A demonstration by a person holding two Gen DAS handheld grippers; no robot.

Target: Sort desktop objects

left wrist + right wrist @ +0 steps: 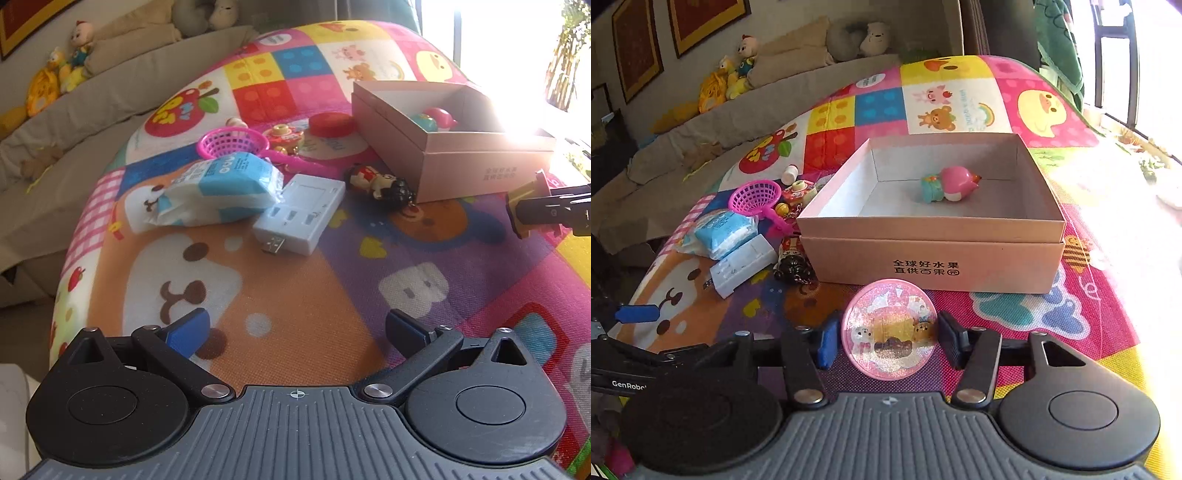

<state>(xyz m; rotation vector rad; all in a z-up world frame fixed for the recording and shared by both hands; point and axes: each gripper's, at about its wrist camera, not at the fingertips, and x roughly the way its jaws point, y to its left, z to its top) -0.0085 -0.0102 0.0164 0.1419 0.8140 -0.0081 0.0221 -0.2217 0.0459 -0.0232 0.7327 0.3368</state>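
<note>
My right gripper (889,341) is shut on a round pink glitter case (889,329), held in front of the pink cardboard box (934,258). The box holds a pink and teal toy (951,183). My left gripper (297,334) is open and empty above the play mat, short of a white USB hub (301,212) and a blue tissue pack (218,190). A small doll figure (380,182) lies beside the box (458,162). A pink toy basket (232,142), a keychain toy (284,136) and a red lid (330,123) lie behind. The right gripper shows at the left view's right edge (550,208).
The colourful play mat (295,295) covers the surface and drops off at the left. A grey sofa (701,136) with plush toys stands behind. A small white bottle (790,173) lies near the basket (755,197). Bright window glare is at the right.
</note>
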